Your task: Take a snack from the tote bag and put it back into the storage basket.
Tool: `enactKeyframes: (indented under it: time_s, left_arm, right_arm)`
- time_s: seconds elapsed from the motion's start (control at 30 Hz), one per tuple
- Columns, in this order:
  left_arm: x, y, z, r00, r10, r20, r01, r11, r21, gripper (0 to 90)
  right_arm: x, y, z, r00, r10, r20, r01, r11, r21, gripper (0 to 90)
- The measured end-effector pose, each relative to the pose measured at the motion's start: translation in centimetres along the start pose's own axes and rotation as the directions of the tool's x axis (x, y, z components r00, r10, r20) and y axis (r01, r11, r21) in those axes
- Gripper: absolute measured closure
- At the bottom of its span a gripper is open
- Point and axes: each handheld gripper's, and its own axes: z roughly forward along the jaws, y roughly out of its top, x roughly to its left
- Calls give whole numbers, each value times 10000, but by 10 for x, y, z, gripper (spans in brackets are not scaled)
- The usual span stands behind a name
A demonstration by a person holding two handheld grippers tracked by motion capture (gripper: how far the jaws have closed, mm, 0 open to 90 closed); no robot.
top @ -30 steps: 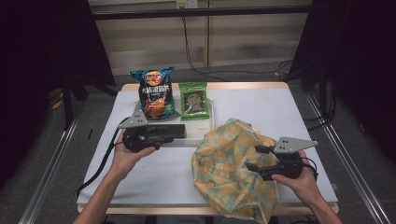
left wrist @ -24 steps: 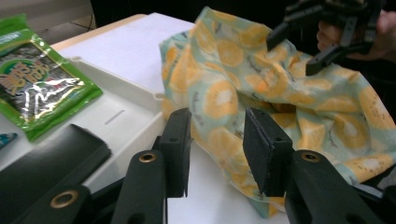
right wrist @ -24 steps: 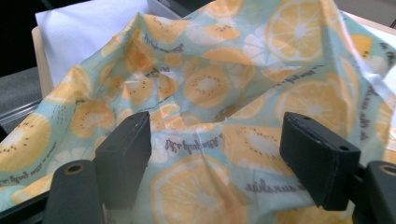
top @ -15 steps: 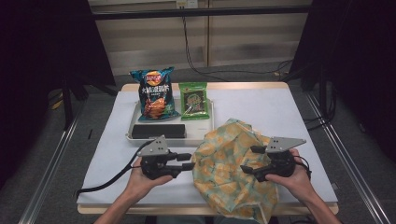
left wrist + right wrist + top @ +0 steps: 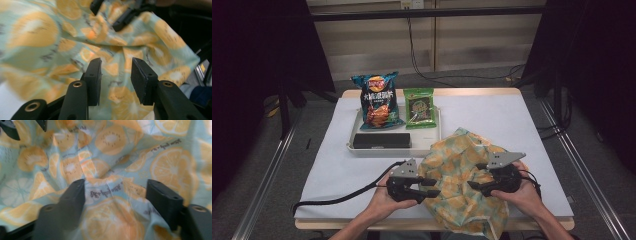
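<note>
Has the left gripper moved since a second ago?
Yes. The left gripper came back from the tray toward the person, now at the fruit-print cloth.

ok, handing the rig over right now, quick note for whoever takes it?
Left gripper: open, at the left edge of the fruit-print cloth bag, nothing held.
Right gripper: open, jaws over the bag's folds, nothing held.
The bag lies crumpled at the near edge of the table, partly overhanging.
On the tray: chip bag, green packet, black box.
Done: nothing gripped, tray items untouched.
Left: probably grip the bag and open it.
</note>
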Motion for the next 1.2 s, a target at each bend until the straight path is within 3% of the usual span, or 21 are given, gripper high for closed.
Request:
enactKeyframes:
  time_s: [0.13,0.23,0.37,0.4,0.5,0.73,0.93,1.17,1.2]
  left_arm:
    - [-3,0,4,10000,58,12,-59,9999,149,597]
    - [-2,3,7,9999,51,89,-52,9999,137,595]
    - [7,5,15,9998,-65,-178,69,9997,213,599]
    - [9,3,17,9995,-28,-321,43,9990,455,600]
    - [9,-1,23,9997,-179,-180,192,9972,723,583]
    - [3,0,27,9997,224,-137,-208,9944,1041,543]
    - [-2,3,30,9998,187,64,-192,9962,853,515]
    - [-7,1,32,9992,265,284,-292,9948,977,496]
    - [-6,1,32,9987,420,284,-449,9929,1105,495]
  right_arm:
    - [1,-2,4,9998,-136,-156,140,9995,266,546]
    - [3,1,3,9988,-208,-439,215,9996,170,759]
    - [0,3,0,9976,-74,-695,64,9999,-143,854]
    - [0,4,-3,9976,-14,-696,-4,9997,-249,863]
    - [0,5,-18,9983,20,-590,-59,9978,-658,880]
    - [-8,-11,-57,9984,501,276,-464,9914,-1224,889]
    - [-12,-32,-73,9934,915,689,-829,9895,-1185,890]
    - [-13,-56,-80,9867,1236,1056,-1163,9905,-728,890]
    - [-13,-59,-79,9862,1284,1048,-1219,9903,-667,890]
